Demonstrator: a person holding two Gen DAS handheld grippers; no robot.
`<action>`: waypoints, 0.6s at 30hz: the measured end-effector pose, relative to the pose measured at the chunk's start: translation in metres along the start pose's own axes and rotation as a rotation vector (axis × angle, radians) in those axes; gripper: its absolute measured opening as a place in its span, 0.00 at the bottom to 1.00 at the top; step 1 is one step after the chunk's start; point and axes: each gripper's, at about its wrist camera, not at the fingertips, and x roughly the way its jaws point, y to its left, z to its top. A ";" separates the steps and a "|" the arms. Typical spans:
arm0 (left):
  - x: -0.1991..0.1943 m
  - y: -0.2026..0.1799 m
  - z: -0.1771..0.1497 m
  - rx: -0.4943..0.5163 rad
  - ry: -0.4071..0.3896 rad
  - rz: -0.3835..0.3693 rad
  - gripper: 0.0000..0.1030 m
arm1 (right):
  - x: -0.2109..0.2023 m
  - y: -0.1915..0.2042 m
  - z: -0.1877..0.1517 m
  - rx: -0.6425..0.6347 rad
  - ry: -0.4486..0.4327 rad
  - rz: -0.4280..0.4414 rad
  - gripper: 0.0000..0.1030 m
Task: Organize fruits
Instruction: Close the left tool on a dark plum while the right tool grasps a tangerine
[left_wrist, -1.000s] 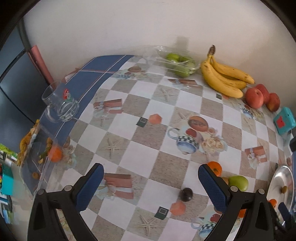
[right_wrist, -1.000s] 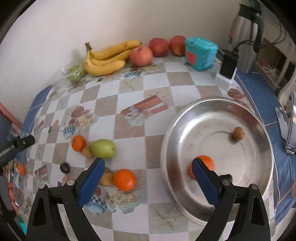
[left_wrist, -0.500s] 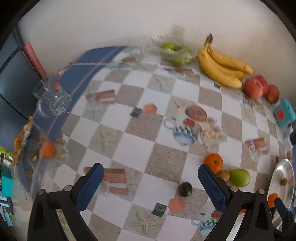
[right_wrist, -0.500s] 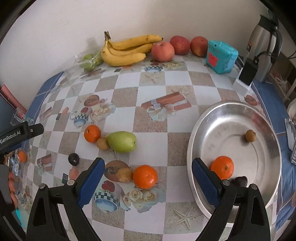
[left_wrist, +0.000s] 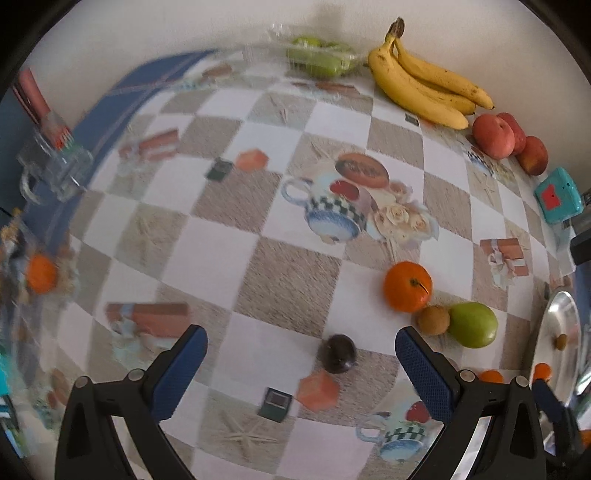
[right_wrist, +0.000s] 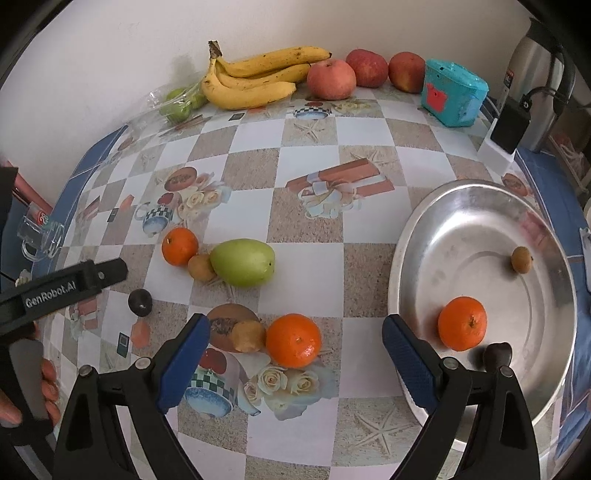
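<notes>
In the left wrist view my left gripper (left_wrist: 301, 354) is open and points steeply down at the table, with a dark plum (left_wrist: 339, 353) lying between its fingers, untouched. To its right lie an orange (left_wrist: 407, 286), a kiwi (left_wrist: 433, 319) and a green pear (left_wrist: 472, 324). In the right wrist view my right gripper (right_wrist: 295, 339) is open over an orange (right_wrist: 293, 339) on the cloth, beside a small brown fruit (right_wrist: 248, 336). The steel bowl (right_wrist: 406, 258) on the right holds an orange (right_wrist: 461, 323), a kiwi (right_wrist: 521, 259) and a dark plum (right_wrist: 496, 352).
Bananas (right_wrist: 258, 77), red apples (right_wrist: 332, 79) and a bag of green fruit (right_wrist: 179, 103) line the wall. A teal box (right_wrist: 452, 94), a charger (right_wrist: 509, 125) and a kettle stand at the back right. A glass mug (left_wrist: 55, 166) sits at the left edge.
My left gripper has sunk and tipped downward; the plum now lies between its fingers. My right gripper has shifted left off the bowl, over the orange on the cloth.
</notes>
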 end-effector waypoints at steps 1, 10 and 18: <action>0.002 0.000 -0.001 -0.002 0.007 -0.006 0.98 | 0.001 -0.001 0.000 0.004 0.004 -0.004 0.91; 0.021 -0.008 -0.005 0.008 0.065 -0.036 0.75 | 0.011 -0.006 -0.003 0.037 0.035 0.034 0.66; 0.020 -0.004 -0.007 -0.011 0.071 -0.055 0.40 | 0.019 -0.010 -0.005 0.082 0.065 0.082 0.57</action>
